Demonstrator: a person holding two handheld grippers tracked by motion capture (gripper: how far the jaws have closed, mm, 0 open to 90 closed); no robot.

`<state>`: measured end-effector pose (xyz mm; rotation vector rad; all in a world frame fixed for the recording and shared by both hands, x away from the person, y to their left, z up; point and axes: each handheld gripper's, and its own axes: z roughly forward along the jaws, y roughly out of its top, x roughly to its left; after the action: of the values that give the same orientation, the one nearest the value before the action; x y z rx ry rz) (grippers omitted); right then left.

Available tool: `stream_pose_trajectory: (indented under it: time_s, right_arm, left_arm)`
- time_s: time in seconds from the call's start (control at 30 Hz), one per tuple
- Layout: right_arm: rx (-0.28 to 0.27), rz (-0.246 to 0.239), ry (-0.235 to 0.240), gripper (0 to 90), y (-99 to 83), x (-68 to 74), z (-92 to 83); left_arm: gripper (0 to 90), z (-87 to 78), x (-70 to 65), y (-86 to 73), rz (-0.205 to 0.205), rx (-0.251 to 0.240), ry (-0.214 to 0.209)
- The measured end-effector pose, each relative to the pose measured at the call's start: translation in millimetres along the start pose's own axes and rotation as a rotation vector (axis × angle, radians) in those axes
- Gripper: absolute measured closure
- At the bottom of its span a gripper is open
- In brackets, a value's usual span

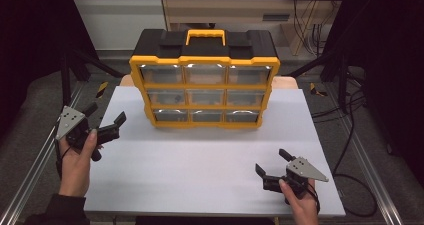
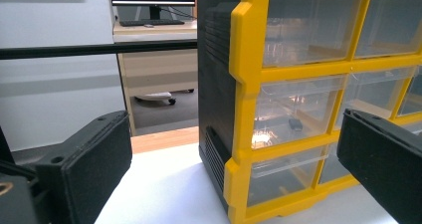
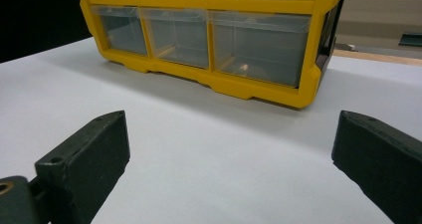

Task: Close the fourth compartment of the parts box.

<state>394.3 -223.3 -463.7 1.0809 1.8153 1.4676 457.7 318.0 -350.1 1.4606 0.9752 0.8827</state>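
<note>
A white table (image 1: pixel 200 170) carries a yellow-and-black drawer cabinet (image 1: pixel 205 80) at the middle of its far edge. The left gripper (image 1: pixel 106 120) hovers by the left edge, jaws spread; the right gripper (image 1: pixel 272 164) near the front right corner, jaws spread.

Yellow-and-black drawer organizer (image 1: pixel 204 80) upright at far middle of white table (image 1: pixel 200 160), carry handle (image 1: pixel 205 36) on top. Nine clear drawers in three rows, all shut. Small dark item in middle-row left drawer (image 2: pixel 295 124).
</note>
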Motion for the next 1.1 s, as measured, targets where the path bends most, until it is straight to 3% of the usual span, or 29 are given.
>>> stream_pose_trajectory:
  time_s: [0.3,1.1]
  right_arm:
    - [0.000,0.003,0.002,2.0,0.0,0.5,0.4]
    - [0.005,0.009,0.009,2.0,-0.3,1.8,1.2]
  left_arm:
    - [0.6,-4.2,1.7,-5.0,0.019,-0.008,-0.006]
    - [0.4,-16.1,9.2,-18.8,0.017,-0.019,-0.015]
